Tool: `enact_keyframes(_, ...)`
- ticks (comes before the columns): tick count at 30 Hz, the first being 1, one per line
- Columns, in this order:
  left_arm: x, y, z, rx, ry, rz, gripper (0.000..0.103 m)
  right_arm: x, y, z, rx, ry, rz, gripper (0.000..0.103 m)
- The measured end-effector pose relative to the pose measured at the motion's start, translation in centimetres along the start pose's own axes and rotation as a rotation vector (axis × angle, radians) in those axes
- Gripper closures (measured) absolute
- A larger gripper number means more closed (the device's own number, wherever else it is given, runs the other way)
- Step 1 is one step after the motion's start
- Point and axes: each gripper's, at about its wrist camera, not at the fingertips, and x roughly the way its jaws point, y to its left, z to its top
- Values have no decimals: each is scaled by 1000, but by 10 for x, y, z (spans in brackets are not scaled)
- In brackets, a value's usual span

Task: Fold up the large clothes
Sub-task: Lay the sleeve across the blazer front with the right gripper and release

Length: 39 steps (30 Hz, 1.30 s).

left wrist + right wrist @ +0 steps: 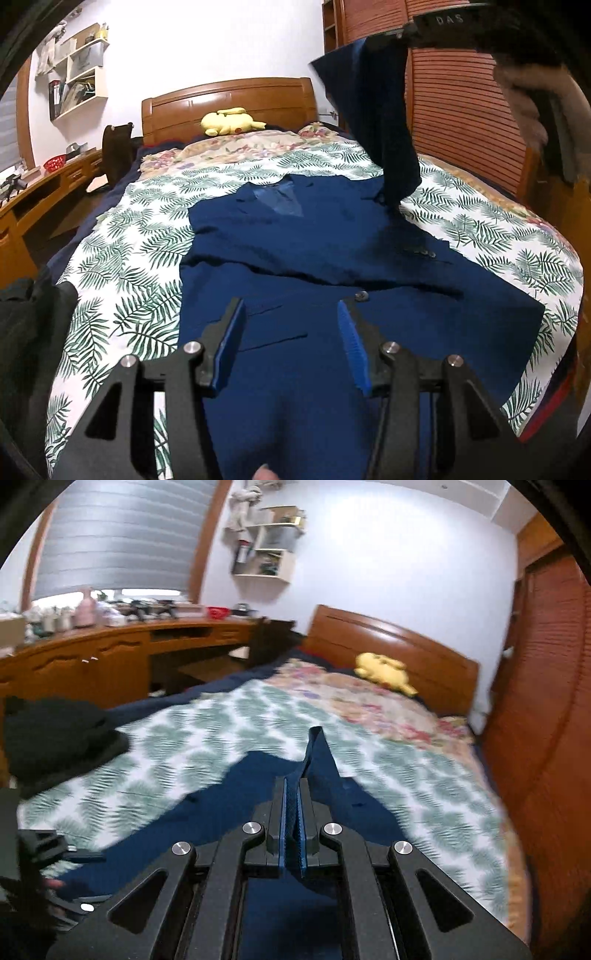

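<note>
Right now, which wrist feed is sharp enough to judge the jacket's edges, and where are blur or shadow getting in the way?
Left wrist view: sharp; the navy jacket and its buttons read clearly, though a dark shadow lies under the lifted sleeve. Right wrist view: motion-blurred; the leaf-print bedspread smears, only the right gripper looks crisp. Both bend straight lines at the rim.

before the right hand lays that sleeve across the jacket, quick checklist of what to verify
1. Right gripper shut on the sleeve: ok, cloth is pinched between the pads.
2. Sleeve lifted clear of the jacket: ok, it hangs from above.
3. Left gripper free: ok, jaws open, nothing between them.
4. Jacket body lying flat on the leaf-print sheet: ok, minor creases.
5. Sleeve untwisted: cannot tell.
</note>
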Motion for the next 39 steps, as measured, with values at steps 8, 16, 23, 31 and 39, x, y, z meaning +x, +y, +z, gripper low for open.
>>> enact_keyframes(8,-1,12,1,-23,-2,26,53,18,33,-40,41,74,100,101)
enact_keyframes(16,-2,23,2,-49,-4,42,53,31,33,-93,86,198,124,101)
enact_keyframes(23,1,24,2,-55,-2,44,53,33,42,-130,154,249,189,101)
enact_keyframes(31,2,25,2,-63,-4,48,53,31,62,-169,226,274,233,100)
enact_keyframes(39,9,22,3,-72,14,46,53,15,67,-183,223,224,198,64)
